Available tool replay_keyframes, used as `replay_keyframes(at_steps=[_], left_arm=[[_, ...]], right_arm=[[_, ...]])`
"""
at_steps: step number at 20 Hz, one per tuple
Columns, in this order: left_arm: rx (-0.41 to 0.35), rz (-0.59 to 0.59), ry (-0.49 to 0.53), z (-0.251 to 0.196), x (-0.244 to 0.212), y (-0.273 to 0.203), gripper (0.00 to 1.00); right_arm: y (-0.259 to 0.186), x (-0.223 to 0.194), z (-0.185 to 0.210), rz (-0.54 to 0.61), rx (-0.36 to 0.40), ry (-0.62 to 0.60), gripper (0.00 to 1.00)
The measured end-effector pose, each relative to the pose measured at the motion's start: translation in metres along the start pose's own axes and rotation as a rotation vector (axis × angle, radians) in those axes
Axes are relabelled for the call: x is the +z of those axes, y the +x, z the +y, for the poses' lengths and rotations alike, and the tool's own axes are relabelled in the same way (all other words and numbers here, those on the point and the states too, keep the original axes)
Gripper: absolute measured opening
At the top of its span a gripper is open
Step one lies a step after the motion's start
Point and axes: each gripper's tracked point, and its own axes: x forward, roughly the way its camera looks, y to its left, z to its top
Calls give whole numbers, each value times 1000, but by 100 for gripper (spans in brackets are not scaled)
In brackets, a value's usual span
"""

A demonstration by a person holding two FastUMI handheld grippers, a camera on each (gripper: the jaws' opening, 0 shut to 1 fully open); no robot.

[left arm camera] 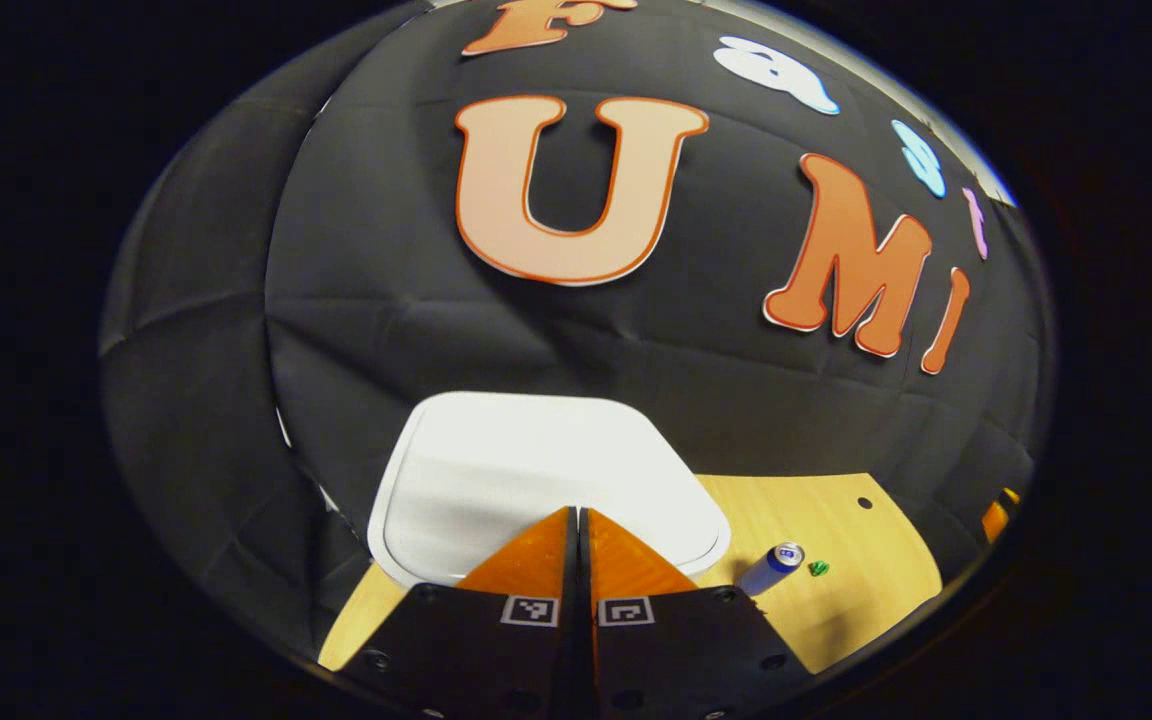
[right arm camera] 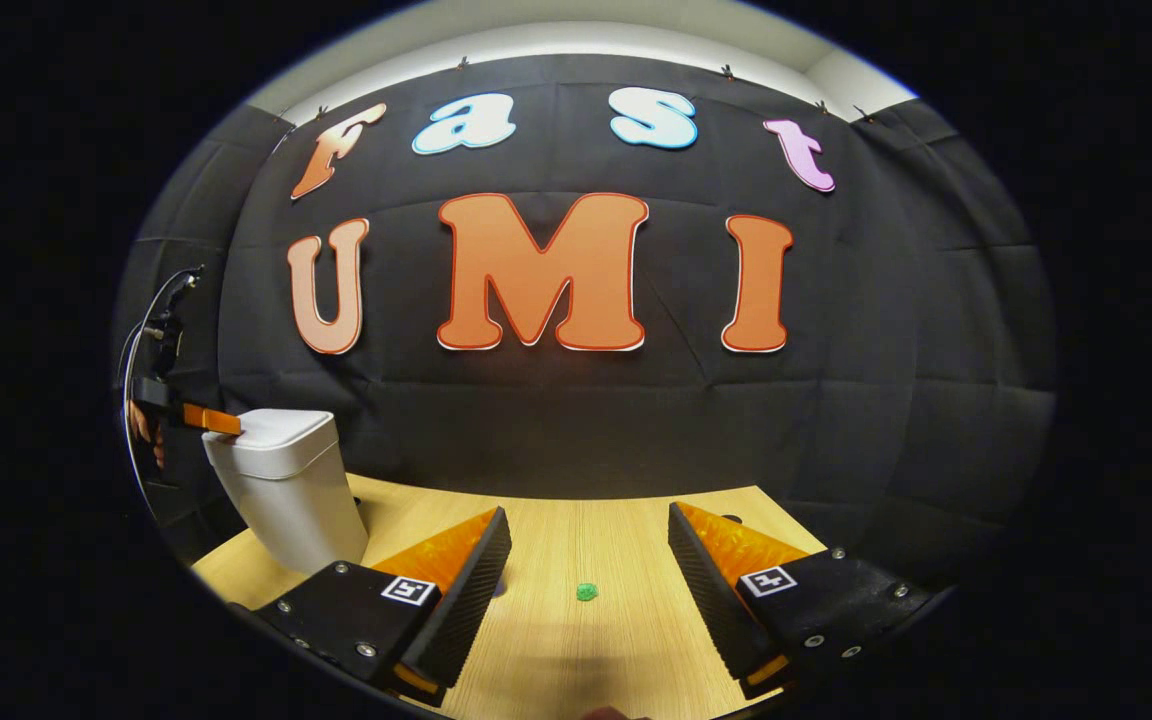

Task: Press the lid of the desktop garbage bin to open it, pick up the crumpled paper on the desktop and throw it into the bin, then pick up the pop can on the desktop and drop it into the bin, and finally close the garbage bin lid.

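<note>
Pressure straight down from the closed left tool point(left arm camera: 579, 512) should pop the white plastic bin's lid point(left arm camera: 536, 470), while the right tool point(right arm camera: 586, 560) waits open.

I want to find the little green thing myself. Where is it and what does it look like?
Look at the wooden table before the black cloth wall. The crumpled green paper lies there, between the open right gripper's fingers. It is tiny and green, unlike the big white bin.

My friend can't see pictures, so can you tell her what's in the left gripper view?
The left tool, its two fingers closed together, rests over the shut white lid of the desktop garbage bin. To the right, on the wooden desktop, a pop can lies on its side beside a small green piece, with the black cloth wall behind.
</note>
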Motion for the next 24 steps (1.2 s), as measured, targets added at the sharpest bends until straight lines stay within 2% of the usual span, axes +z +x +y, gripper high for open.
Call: replay_keyframes(at_steps=[2, 4, 5, 7, 8, 9, 10, 14, 19, 24], left_arm=[[8, -2, -68, 1, -2, 0, 0], [23, -10, -94, -1, -2, 1, 0], [25, -35, -80, -3, 3, -2, 0], [100, -111, -3, 3, 17, -11, 0], [106, -172, 45, -4, 29, -21, 6], [116, -231, 89, -9, 44, -31, 13], [105, -283, 125, -23, 54, -45, 39], [80, -380, 183, -67, 63, -89, 98], [71, -424, 183, -118, 41, -128, 99], [34, -474, 242, -168, 29, -164, 99]], right_arm=[[0, -2, 1, 2, 3, 0, 95], [-1, -6, 5, 9, 15, 5, 94], [-1, -6, 7, 11, 22, 6, 94], [-1, -3, 4, 3, 24, 4, 95], [0, -4, 4, 6, 25, 6, 95], [2, -6, 3, 13, 27, 10, 94], [3, -8, 3, 20, 31, 15, 94], [7, -13, 5, 30, 45, 20, 95], [23, -17, 7, 1, 55, -6, 95], [61, -53, 7, 35, 62, -64, 95]])
